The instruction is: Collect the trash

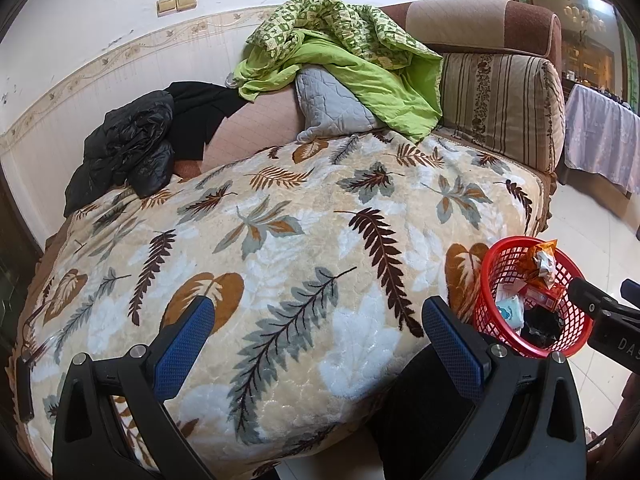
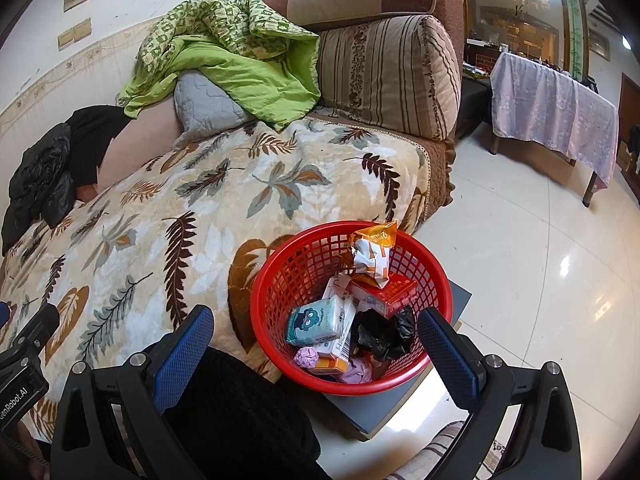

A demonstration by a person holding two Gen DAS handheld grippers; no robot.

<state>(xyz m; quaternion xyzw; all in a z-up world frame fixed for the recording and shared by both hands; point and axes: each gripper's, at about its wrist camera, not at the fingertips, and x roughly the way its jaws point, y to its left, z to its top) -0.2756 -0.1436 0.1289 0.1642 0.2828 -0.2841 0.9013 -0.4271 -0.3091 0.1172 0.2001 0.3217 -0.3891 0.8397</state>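
Leaf-print blanket (image 1: 280, 248) covers the sofa, bare of litter; left hand-held gripper (image 1: 318, 338) and right hand-held gripper (image 2: 316, 344) both gape wide, empty. Collected trash fills the red basket (image 2: 280, 280) on a low grey stand (image 2: 384, 408) just beside the sofa. Risk: a stray bump could tip it, or shake loose the orange wrapper (image 2: 374, 254) at its rim.

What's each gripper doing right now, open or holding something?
Left gripper: open, holding nothing, over the leaf-print blanket.
Right gripper: open, holding nothing, near the red basket.

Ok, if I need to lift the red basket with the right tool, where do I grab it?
Grip the red basket by its near rim, coming straight down from above. One finger goes inside, one outside. The rim is thick and exposed there, while trash is piled against the far side.
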